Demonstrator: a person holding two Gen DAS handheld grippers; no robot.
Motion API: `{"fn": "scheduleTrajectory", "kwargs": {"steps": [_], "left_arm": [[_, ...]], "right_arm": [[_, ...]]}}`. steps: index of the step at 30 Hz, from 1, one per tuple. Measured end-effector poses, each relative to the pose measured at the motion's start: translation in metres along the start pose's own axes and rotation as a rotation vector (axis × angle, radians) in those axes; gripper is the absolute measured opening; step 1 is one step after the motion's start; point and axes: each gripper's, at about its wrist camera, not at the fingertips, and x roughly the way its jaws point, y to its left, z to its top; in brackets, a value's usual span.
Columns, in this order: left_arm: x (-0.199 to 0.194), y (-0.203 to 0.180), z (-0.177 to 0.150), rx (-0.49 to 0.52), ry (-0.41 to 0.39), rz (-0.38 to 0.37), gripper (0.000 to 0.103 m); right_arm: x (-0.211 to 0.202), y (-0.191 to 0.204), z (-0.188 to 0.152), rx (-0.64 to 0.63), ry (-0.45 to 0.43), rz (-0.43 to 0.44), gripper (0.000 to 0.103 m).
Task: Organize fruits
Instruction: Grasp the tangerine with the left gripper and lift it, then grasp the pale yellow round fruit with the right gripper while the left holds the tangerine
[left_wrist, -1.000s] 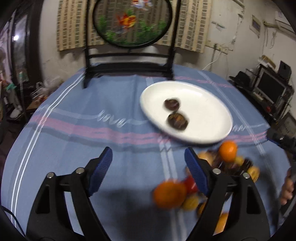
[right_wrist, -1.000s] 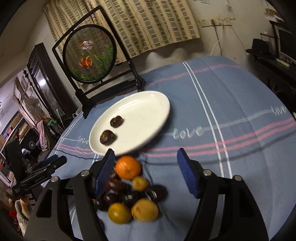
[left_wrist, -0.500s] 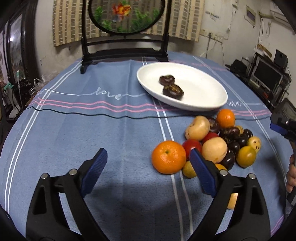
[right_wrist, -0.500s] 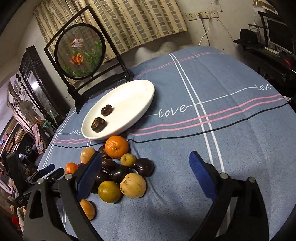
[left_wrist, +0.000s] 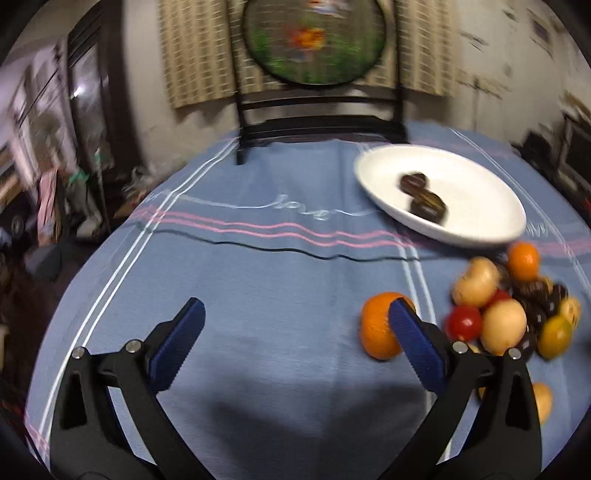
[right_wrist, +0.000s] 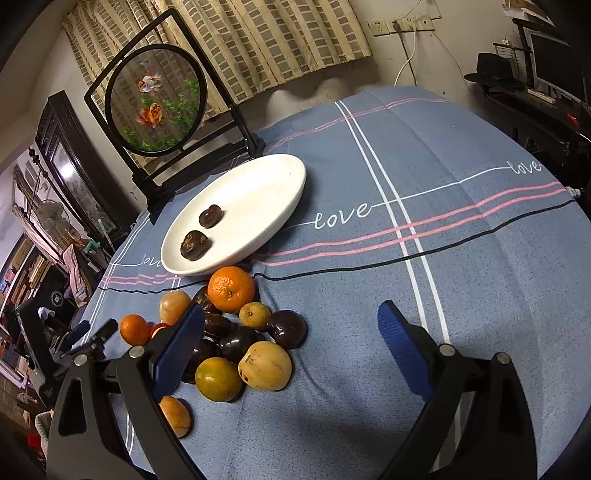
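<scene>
Left gripper (left_wrist: 293, 325): jaws opening, nothing held between them. Right gripper (right_wrist: 290, 338): jaws spread wide, empty. Two dark fruits (right_wrist: 195, 244) are seen on the plate (right_wrist: 266, 192).

Plate (right_wrist: 258, 206) on table (right_wrist: 461, 258), just before framed round screen (right_wrist: 155, 99) at far edge. Two fruits (right_wrist: 195, 243) in plate, one behind other. Fruit pile (right_wrist: 240, 332) on table just before plate's near rim. In left wrist view, plate and pile right of centre, one round fruit (left_wrist: 376, 328) left of pile.
</scene>
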Motion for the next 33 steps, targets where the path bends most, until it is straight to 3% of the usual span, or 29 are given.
{"fn": "scheduleTrajectory", "kwargs": {"steps": [4, 7, 12, 17, 21, 25, 28, 30, 33], "left_arm": [[0.003, 0.016, 0.001, -0.088, 0.032, -0.057, 0.101], [0.003, 0.005, 0.001, -0.049, 0.041, -0.102, 0.101], [0.009, -0.02, -0.003, 0.069, 0.033, -0.063, 0.101], [0.018, -0.018, -0.004, 0.06, 0.071, -0.095, 0.101], [0.019, -0.019, -0.004, 0.07, 0.072, -0.052, 0.101], [0.024, -0.019, -0.003, 0.07, 0.097, -0.081, 0.099], [0.027, -0.022, -0.004, 0.084, 0.111, -0.106, 0.08], [0.033, -0.022, -0.004, 0.081, 0.139, -0.137, 0.047], [0.038, -0.021, -0.006, 0.071, 0.16, -0.151, 0.046]], "right_arm": [[0.0, -0.001, 0.0, 0.003, 0.001, 0.003, 0.095], [-0.001, 0.0, -0.001, 0.0, -0.001, 0.009, 0.095], [-0.002, 0.0, -0.003, 0.0, -0.002, 0.02, 0.095], [0.0, 0.001, -0.003, 0.004, 0.011, 0.024, 0.095], [0.0, 0.001, -0.003, 0.005, 0.014, 0.026, 0.095], [0.001, 0.001, -0.003, 0.006, 0.017, 0.026, 0.095], [0.0, 0.001, -0.004, 0.007, 0.019, 0.027, 0.095], [0.001, 0.002, -0.004, 0.008, 0.021, 0.028, 0.095], [0.001, 0.001, -0.005, 0.007, 0.026, 0.028, 0.095]]}}
